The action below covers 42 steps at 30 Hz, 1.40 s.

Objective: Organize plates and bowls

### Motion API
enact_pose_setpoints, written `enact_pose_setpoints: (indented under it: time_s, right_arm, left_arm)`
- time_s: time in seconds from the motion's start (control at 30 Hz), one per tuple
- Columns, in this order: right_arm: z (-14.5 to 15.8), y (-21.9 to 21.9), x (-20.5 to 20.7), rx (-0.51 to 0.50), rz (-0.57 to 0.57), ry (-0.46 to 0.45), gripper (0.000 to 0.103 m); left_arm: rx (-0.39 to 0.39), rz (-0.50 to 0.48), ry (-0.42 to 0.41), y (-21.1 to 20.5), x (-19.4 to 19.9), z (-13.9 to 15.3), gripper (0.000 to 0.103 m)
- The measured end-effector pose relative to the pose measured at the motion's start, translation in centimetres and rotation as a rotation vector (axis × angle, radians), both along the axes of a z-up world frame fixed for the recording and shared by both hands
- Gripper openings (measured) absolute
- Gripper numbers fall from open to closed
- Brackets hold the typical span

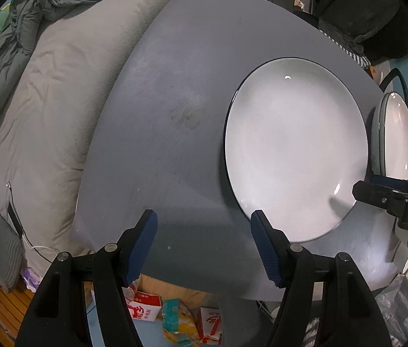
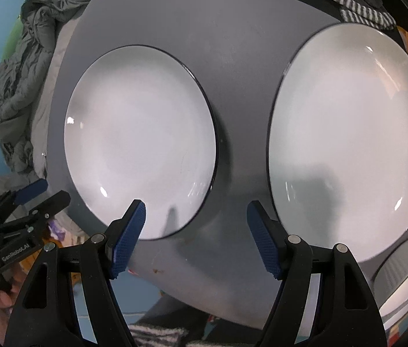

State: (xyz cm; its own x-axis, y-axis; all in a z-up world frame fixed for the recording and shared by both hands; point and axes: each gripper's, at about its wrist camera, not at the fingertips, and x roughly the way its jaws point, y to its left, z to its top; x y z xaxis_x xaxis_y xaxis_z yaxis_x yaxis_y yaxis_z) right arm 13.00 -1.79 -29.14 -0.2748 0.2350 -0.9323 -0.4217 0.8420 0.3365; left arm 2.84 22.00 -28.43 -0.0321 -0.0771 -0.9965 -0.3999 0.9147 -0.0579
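Two white plates with dark rims lie side by side on a grey table (image 2: 233,57). The left plate (image 2: 140,141) also shows in the left wrist view (image 1: 296,147). The right plate (image 2: 348,144) shows at that view's right edge (image 1: 398,136). A white ribbed bowl (image 2: 406,274) sits at the table's near right corner. My left gripper (image 1: 204,217) is open and empty over the table's near edge, left of the left plate; it also shows in the right wrist view (image 2: 39,193). My right gripper (image 2: 196,206) is open and empty above the gap between the plates.
A beige and grey duvet (image 1: 44,101) lies on a bed left of the table. Cartons and wrappers (image 1: 175,318) lie on the floor under the near edge. A striped cloth (image 2: 351,8) and dark furniture stand behind the table.
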Motion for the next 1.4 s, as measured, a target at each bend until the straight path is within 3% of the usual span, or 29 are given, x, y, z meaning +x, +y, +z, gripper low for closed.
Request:
enact_pose_setpoints:
  time_s: [0.23, 0.37, 0.53, 0.83, 1.13, 1.4]
  right_arm:
    - [-0.1, 0.6, 0.9, 0.022, 0.007, -0.02, 0.072]
    - [-0.2, 0.8, 1.3, 0.031, 0.011, -0.022, 0.072]
    - [-0.5, 1.4, 1.7, 0.035, 0.032, -0.033, 0.072]
    - [-0.9, 1.9, 2.1, 0.058, 0.033, -0.034, 0.072]
    - [-0.4, 1.7, 2.6, 0.07, 0.033, -0.043, 0.071]
    - [-0.7, 2.9, 2.2, 0.039, 0.088, -0.06, 0.044]
  left_arm:
    - [0.006, 0.011, 0.006, 0.5, 1.1, -0.9, 0.068]
    - [0.022, 0.008, 0.013, 0.9, 1.8, -1.2, 0.059]
    - [0.036, 0.013, 0.011, 0.6, 2.3, -1.7, 0.057]
    - [-0.019, 0.043, -0.026, 0.6, 2.0, -1.9, 0.032]
    - [-0.021, 0.057, -0.025, 0.1, 2.8, -2.1, 0.021]
    - [-0.024, 0.073, -0.026, -0.3, 3.0, -2.1, 0.015]
